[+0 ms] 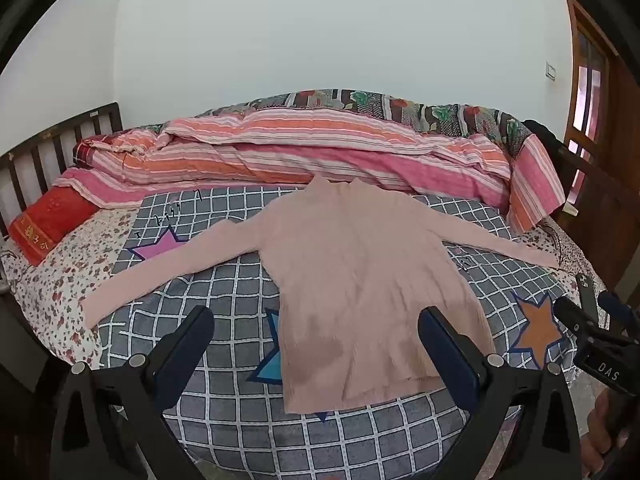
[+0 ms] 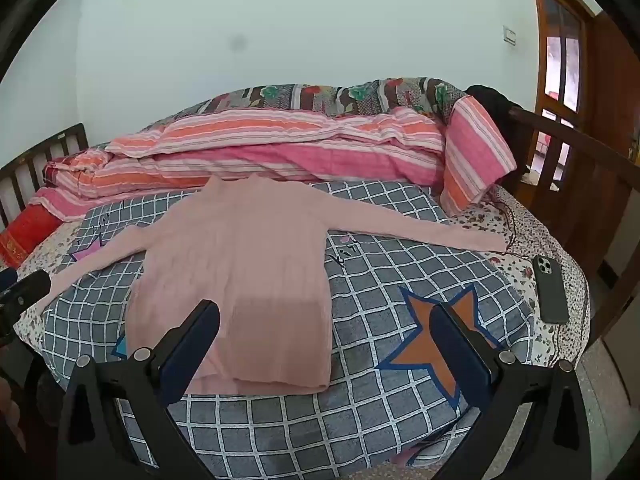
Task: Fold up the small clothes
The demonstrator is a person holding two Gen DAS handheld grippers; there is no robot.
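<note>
A pink sweater lies flat and face down or up (which cannot be told) on a grey checked blanket spread over the bed. Both sleeves are stretched out sideways, collar at the far end, hem nearest the fingers.

The left gripper hovers above the near part of the blanket with its fingers wide apart and nothing between them. Its right finger overlaps the sweater's hem corner in the left wrist view; whether it touches the cloth cannot be told. The left sleeve ends well to the left of the fingers, over the floral sheet.

The right gripper also hangs open, fingers well apart and holding nothing. The sweater's hem lies between and just beyond them, toward the left finger; an orange star on the blanket sits by the right finger. The right sleeve runs far out to the right, its cuff reaching the sheet near the bed's right edge.

A phone lies on the sheet right of the fingers, close to that edge and just beyond the cuff. Beyond the sweater a rolled striped quilt runs across the bed, touching or nearly touching the collar. A red pillow rests far left by the slatted headboard. Open blanket shows on both sides of the sweater's body
</note>
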